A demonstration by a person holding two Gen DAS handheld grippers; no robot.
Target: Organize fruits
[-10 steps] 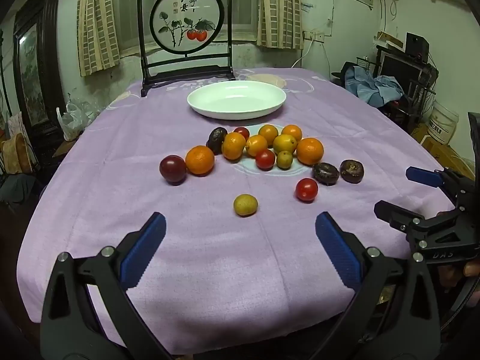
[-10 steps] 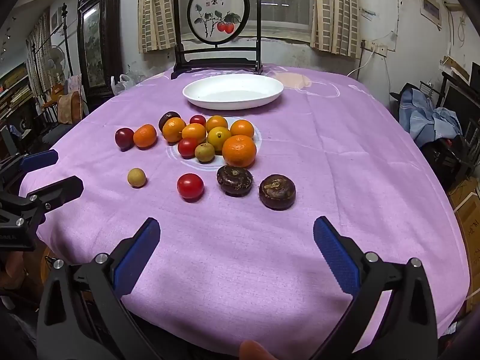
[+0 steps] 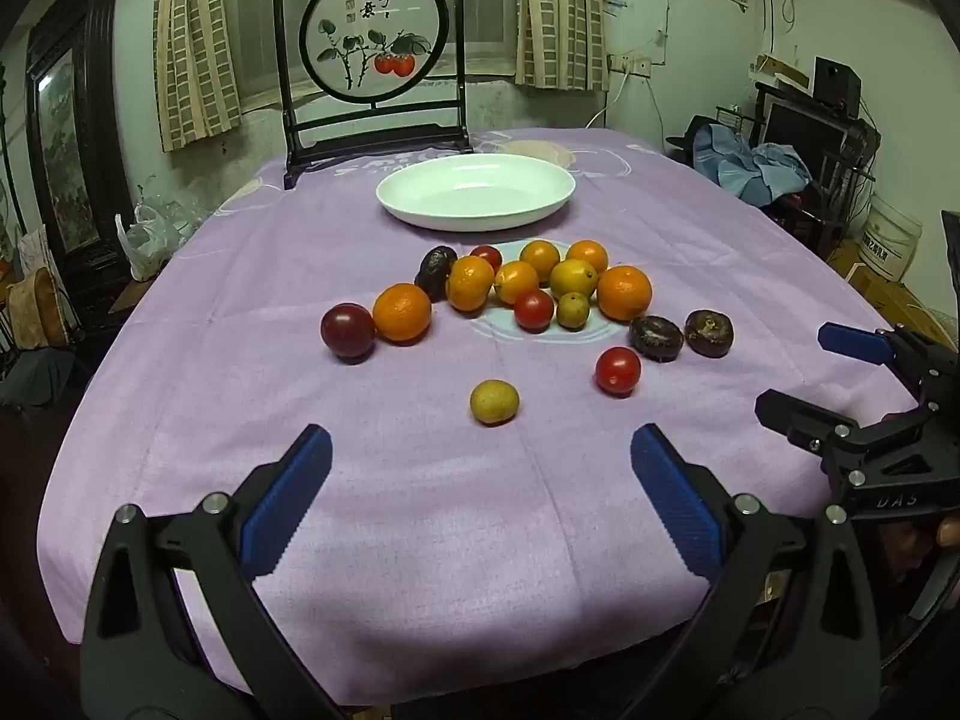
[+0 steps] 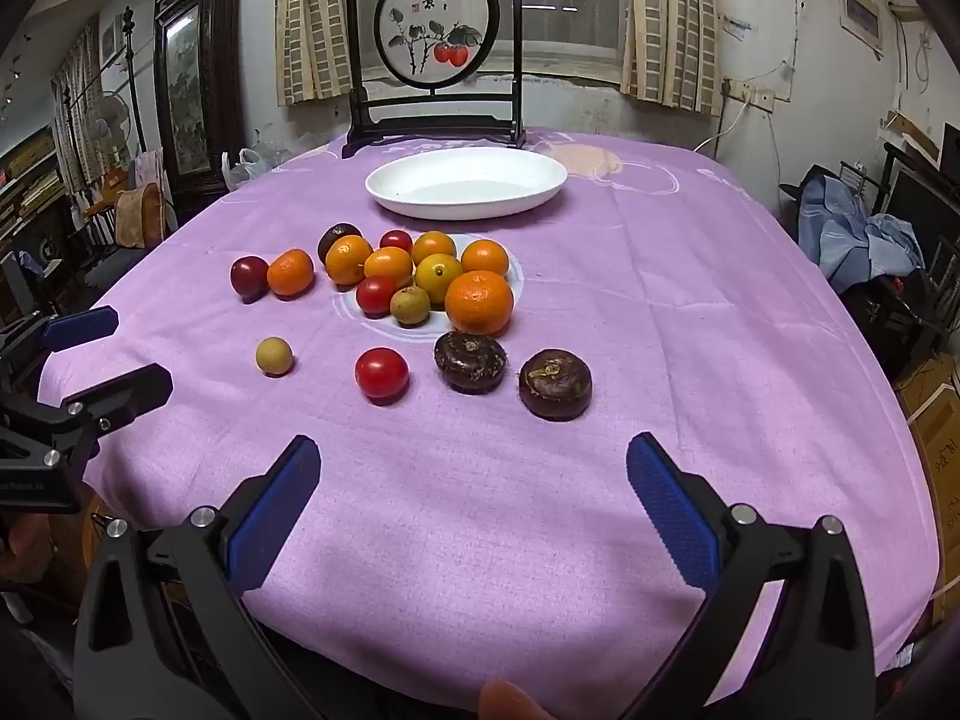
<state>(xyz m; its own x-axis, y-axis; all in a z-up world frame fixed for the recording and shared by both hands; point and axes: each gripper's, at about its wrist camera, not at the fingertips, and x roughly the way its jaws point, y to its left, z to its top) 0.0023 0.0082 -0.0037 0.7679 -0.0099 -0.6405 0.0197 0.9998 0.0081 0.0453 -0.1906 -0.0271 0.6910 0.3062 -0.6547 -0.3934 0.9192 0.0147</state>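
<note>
Several fruits lie loose on the purple tablecloth [image 3: 420,528]: oranges [image 3: 624,293], red tomatoes [image 3: 617,369], a dark plum [image 3: 347,330], two brown-black round fruits [image 4: 555,384] and a small yellow fruit [image 3: 494,401]. An empty white plate [image 3: 476,192] sits behind them, and also shows in the right wrist view [image 4: 466,182]. My left gripper [image 3: 480,468] is open and empty above the near table edge, in front of the yellow fruit. My right gripper [image 4: 471,480] is open and empty, in front of the brown-black fruits.
A black-framed round painted screen [image 3: 375,51] stands at the table's far edge behind the plate. Each gripper shows at the side of the other's view [image 3: 864,396] [image 4: 84,360]. Furniture and clutter surround the table.
</note>
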